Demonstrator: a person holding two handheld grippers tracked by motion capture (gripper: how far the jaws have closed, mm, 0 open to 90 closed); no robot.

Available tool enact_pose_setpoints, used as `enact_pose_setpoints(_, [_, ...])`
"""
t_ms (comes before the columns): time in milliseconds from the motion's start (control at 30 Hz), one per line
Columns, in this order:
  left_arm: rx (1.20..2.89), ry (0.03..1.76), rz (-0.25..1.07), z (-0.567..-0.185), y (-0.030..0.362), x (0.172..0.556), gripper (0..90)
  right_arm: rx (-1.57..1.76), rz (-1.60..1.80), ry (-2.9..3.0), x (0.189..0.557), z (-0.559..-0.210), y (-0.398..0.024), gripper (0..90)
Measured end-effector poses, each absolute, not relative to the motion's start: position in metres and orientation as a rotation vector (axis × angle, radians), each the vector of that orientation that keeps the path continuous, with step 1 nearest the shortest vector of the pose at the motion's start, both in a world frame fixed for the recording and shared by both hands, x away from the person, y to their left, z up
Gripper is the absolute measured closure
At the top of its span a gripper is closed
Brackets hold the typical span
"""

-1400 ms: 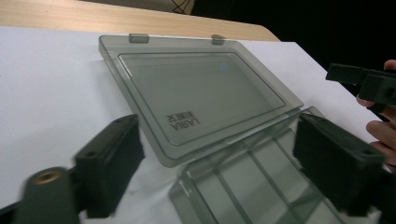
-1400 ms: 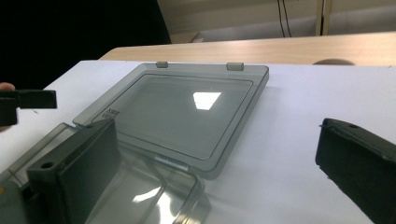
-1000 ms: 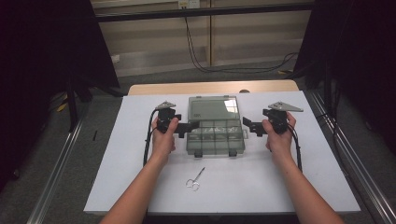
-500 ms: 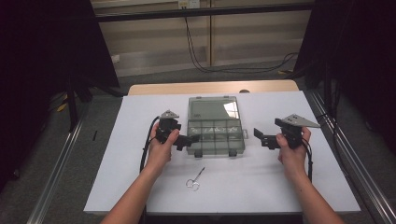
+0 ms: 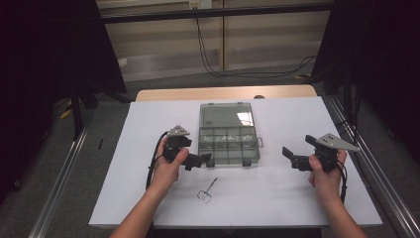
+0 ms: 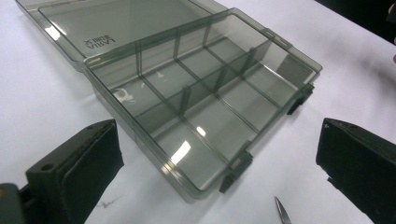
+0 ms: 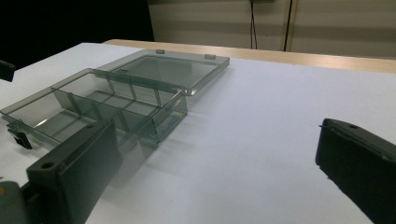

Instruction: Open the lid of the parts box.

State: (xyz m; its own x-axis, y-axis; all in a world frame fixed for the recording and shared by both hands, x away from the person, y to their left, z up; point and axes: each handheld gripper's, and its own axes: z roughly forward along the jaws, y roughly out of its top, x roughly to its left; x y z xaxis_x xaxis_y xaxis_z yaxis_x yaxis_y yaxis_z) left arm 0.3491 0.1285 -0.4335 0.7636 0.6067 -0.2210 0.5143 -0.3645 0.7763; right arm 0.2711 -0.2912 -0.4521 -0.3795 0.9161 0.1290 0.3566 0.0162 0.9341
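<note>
A clear smoky-grey plastic organiser box [image 5: 228, 134] sits open in the middle of the white tabletop [image 5: 124, 188], its flat lid folded back on the far side, its tray cut by thin dividers into rectangular compartments. From the left gripper view the tray [image 6: 201, 107] looks glossy, light glinting off its floor, with two small dark latches on the near edge. From the right gripper view the box [image 7: 116, 98] lies left of centre, low and translucent.

The left tongs [image 5: 200, 159] hover just beside the box's near left corner, jaws spread wide and holding nothing, matte black blocks with soft-looking pads. The right tongs [image 5: 292, 154] hang well to the right of the box, jaws parted too, empty.

A small pair of metal scissors [image 5: 206, 190], thin and shiny with looped handles, lies near the front edge, closer than the box.

Against half a second ago, the right tongs have drifted a touch farther right and nearer the person, while the left tongs have slid closer to the box's near corner. Box and scissors have not moved.
</note>
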Motion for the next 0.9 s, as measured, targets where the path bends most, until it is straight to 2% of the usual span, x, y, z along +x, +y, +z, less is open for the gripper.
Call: enact_pose_setpoints(900, [2.141,0.786,0.103,-0.432,0.119,0.311,0.1,1.296,1.322,1.757,0.219,-0.457,-0.321,0.0])
